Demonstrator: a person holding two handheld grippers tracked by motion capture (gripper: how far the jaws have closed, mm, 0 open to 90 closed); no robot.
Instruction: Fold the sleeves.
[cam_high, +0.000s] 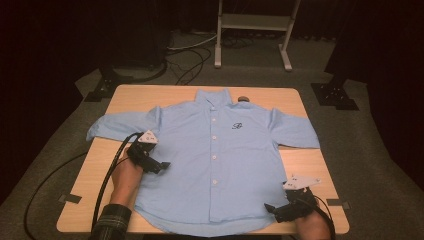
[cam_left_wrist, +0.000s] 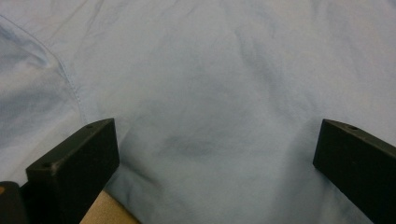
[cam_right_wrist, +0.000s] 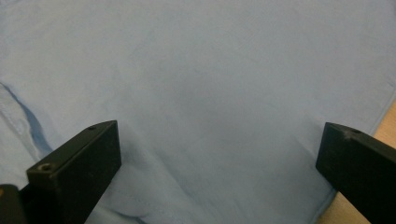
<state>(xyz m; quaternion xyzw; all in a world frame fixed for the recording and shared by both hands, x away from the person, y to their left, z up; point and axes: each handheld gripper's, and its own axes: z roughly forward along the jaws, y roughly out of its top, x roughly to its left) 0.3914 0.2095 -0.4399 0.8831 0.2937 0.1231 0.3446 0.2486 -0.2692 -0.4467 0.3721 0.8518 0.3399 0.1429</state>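
Shirt lies spread flat, buttoned front up, over most of the table, collar at the far edge, hem at my side, both short sleeves out to the sides. I read this as laid out ready for folding.

Going from the left: the left sleeve hangs a little past the table's edge. Just below it I have the left gripper at the shirt's left side seam, pointing inward over the cloth. In its own view the jaws stand wide apart with nothing between them but the fabric beneath; they grip nothing. I judge it sits there to take the side edge.

The placket and buttons run down the middle, with a small logo on the chest.

On the right, the right gripper rests near the hem's right corner, jaws equally wide and empty, cloth below and a strip of table showing beside it in its own view.
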